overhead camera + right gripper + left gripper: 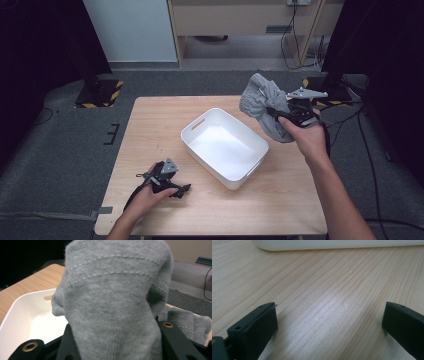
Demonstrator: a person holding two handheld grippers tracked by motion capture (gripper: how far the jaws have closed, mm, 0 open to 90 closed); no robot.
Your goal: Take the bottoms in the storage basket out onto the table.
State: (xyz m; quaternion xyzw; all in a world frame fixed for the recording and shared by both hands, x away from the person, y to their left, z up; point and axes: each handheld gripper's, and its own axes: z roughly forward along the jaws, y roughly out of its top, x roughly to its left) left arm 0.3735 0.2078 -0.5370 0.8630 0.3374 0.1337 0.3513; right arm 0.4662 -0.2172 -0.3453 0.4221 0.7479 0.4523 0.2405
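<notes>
Pale wood of the bench (pixel 150 125) carries, at the left, the left gripper (pixel 184 189), its fingers spread wide and empty. Mid-bench sits the white bin (pixel 252 172). Right of the bin's far corner, the grey cloth (pixel 262 102) is clamped in the right gripper (pixel 276 114), hanging above the bench; a leftward, downward path to the bin is judged needed.

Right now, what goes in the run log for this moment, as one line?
right gripper: shut on grey cloth, held above table beside white bin | left gripper: open, low over table | bin: nothing inside
</notes>
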